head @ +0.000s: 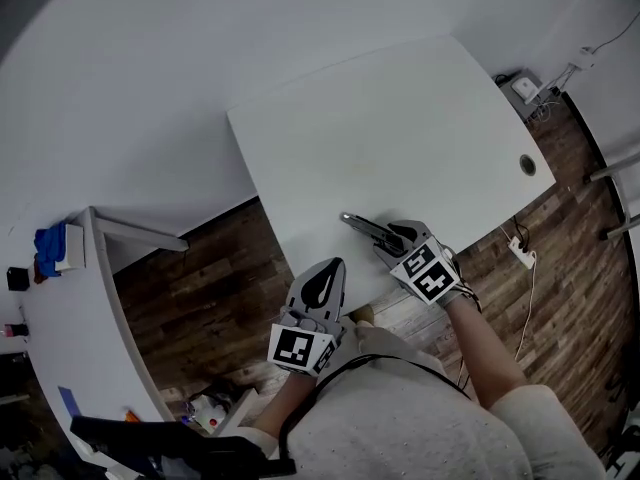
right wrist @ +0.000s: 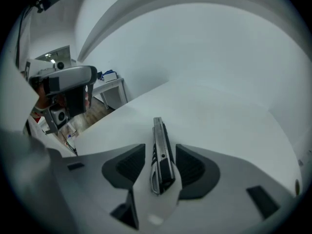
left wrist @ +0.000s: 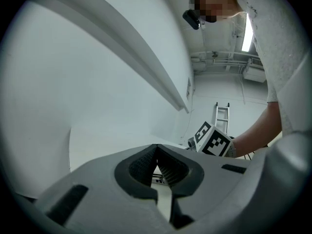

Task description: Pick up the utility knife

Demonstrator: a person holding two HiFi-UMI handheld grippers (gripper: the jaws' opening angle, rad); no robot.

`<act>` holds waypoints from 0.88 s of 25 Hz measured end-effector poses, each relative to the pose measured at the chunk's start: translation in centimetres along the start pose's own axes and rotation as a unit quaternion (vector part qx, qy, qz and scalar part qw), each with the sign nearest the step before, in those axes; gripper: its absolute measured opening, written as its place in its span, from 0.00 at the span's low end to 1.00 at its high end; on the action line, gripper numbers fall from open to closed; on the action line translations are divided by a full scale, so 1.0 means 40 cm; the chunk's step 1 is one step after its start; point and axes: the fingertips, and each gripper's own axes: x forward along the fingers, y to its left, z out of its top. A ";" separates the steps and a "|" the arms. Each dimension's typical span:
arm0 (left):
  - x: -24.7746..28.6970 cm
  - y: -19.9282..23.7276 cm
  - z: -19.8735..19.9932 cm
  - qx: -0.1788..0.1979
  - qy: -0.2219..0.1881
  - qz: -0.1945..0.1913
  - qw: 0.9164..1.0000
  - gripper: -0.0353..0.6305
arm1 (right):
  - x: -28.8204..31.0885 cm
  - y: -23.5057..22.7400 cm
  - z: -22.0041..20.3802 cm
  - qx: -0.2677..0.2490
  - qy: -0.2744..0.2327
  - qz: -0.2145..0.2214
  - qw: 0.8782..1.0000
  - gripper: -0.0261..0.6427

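The utility knife, black and silver, lies flat on the white table near its front edge. My right gripper is tilted down over it and open. In the right gripper view the knife lies lengthwise between the two pads, with a gap on each side. My left gripper hovers off the table's front edge, to the left of the knife. In the left gripper view its pads meet at the tip, so the left gripper is shut on nothing, and the right gripper's marker cube shows beyond.
The table has a round cable hole near its right edge. A power strip and cables lie on the wooden floor to the right. A second white desk with blue items stands at the left. A ladder leans at the far wall.
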 end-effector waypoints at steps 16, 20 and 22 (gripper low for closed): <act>0.037 -0.010 -0.024 0.028 0.001 -0.013 1.000 0.06 | 0.075 -0.002 -0.014 -0.005 0.057 0.044 0.997 0.30; 0.051 -0.005 -0.024 0.029 0.002 -0.014 0.999 0.06 | 0.079 -0.007 -0.013 -0.019 0.074 0.053 0.996 0.30; 0.054 -0.002 -0.024 0.030 0.000 -0.015 0.999 0.06 | 0.082 -0.013 -0.007 -0.028 0.083 0.055 0.995 0.30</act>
